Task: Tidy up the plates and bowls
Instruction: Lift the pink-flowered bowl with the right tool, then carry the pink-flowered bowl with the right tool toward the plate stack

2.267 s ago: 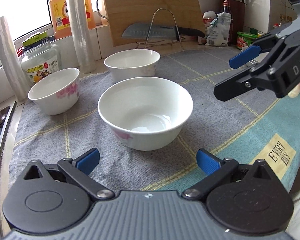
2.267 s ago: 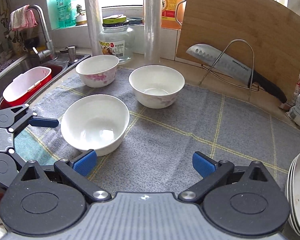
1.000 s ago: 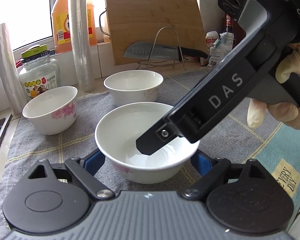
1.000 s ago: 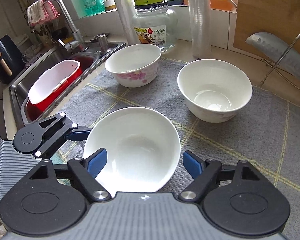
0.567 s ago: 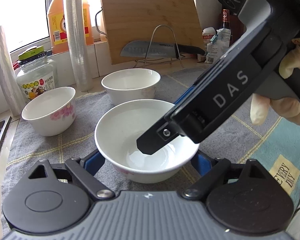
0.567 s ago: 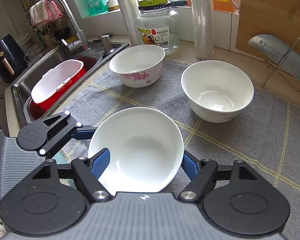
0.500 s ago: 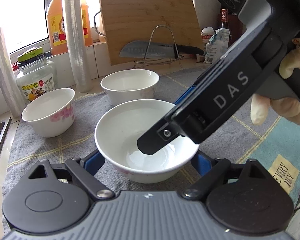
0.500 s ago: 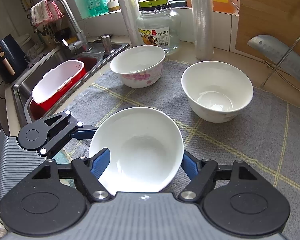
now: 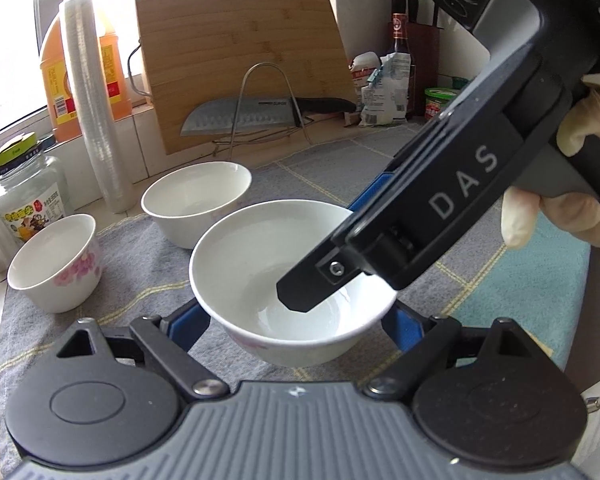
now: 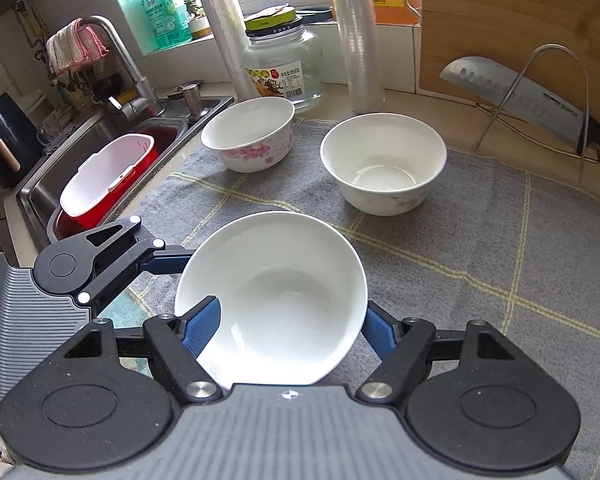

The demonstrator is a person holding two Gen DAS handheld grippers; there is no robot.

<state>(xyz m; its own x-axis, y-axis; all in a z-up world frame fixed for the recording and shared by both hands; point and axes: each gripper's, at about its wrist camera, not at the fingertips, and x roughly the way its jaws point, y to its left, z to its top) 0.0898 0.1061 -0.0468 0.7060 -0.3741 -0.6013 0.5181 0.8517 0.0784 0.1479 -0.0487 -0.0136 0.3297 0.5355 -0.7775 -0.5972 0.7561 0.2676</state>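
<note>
right wrist | near bowl [image 10: 276, 300] between both tongs | left [image 9: 296, 322], right [image 10: 292, 328] apart

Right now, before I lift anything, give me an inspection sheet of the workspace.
Surface: grey checked mat on the counter.
Job's things: near bowl; plain bowl and flowered bowl stand apart behind it.
Clutter: glass jar, two wrap rolls, oil bottle, cutting board, knife on a wire stand.
Grippers: left gripper has its fingers open on either side of the near bowl; right gripper straddles the bowl's wall, one finger inside, one outside, grip not certain.
Cables: nothing seen.
Surroundings: sink with a red tub, tap, window.
</note>
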